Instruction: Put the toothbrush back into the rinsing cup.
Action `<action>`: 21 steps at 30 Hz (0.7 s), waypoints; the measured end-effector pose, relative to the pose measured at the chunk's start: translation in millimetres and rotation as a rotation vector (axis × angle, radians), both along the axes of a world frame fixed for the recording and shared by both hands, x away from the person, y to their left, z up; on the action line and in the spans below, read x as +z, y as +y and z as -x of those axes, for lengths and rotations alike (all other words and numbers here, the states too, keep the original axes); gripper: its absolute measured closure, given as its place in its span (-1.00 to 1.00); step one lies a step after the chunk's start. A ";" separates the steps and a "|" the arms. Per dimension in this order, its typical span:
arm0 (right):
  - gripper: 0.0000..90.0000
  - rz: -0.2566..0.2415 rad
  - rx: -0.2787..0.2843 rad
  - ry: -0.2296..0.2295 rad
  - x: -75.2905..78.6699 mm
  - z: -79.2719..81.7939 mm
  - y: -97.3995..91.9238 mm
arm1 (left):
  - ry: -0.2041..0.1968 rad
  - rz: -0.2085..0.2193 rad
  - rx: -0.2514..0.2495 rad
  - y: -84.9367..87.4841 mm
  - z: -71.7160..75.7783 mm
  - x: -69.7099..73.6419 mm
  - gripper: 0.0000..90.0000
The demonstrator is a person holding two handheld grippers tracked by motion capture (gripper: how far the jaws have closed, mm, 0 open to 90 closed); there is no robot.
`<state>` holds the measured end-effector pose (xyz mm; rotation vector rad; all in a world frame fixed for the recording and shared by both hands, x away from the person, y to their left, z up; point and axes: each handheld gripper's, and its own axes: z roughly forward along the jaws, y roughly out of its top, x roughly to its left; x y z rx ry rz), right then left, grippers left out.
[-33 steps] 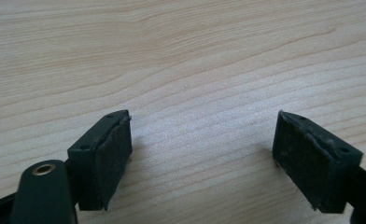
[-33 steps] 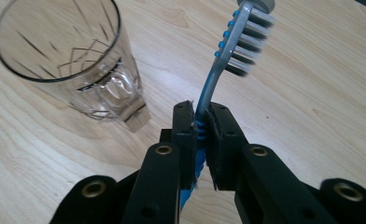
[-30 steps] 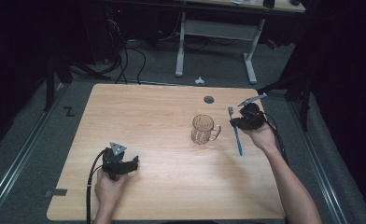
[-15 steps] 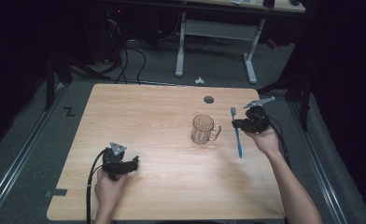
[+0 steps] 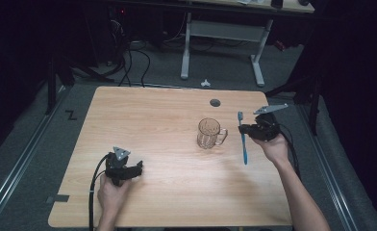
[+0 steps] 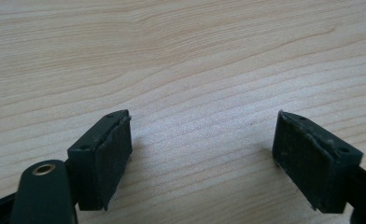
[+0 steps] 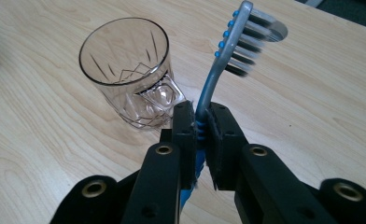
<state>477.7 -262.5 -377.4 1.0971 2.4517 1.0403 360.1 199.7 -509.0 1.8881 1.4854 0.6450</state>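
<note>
Toothbrush pinched beside the glass mug, other hand idle.

The right gripper (image 7: 200,126) has its jaws closed on the blue-grey toothbrush (image 7: 228,56), clamped on its handle below the neck, bristle head up and clear of the table (image 5: 153,120). Just beside it stands the glass mug (image 5: 209,133), upright. The left gripper (image 6: 202,154) rests low on the near left of the table, jaws wide apart, nothing between them.
</note>
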 end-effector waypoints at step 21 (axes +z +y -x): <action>0.84 -0.125 0.048 -0.061 10.9 17.6 4.2 | 0.000 0.000 0.000 0.0 0.0 0.0 -0.55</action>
